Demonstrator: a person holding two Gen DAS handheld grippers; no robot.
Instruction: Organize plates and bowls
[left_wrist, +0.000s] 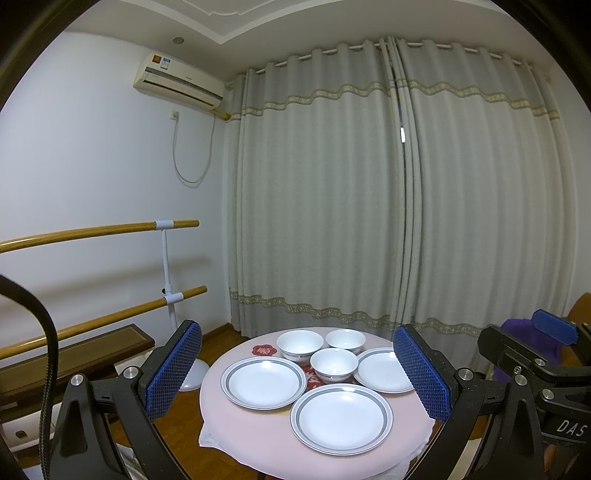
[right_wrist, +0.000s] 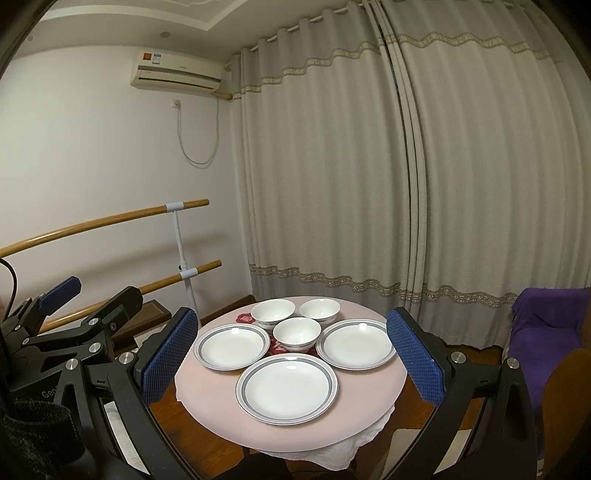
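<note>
Three grey-rimmed plates and three white bowls lie spread over a small round pink surface (right_wrist: 207, 398). The near plate (right_wrist: 287, 388) sits closest to the grippers; the left plate (right_wrist: 232, 346) and the right plate (right_wrist: 356, 344) flank it, apart from each other. The front bowl (right_wrist: 296, 334) stands between the three plates on a red mat (right_wrist: 277, 346), with the back left bowl (right_wrist: 273, 313) and the back right bowl (right_wrist: 319, 312) just behind it, close together. All six pieces stand upright and none is stacked, so the sorting has not begun.

The right gripper (right_wrist: 291, 354) hangs in front of and above the dishes with its jaws wide apart and empty. The left gripper (left_wrist: 297, 367) is held the same way, jaws spread and holding nothing, beside its partner.

The step in hand looks like the approach to a first pick. The next move probably calls for lowering one gripper to a rim, most easily the near plate's, and pinching it across the lip. The plates are shallow and glossy, so a slip is likely unless the bite is firm.

Behind the surface hang pale curtains (right_wrist: 369, 184); wooden rails (right_wrist: 110, 218) run along the left wall.
</note>
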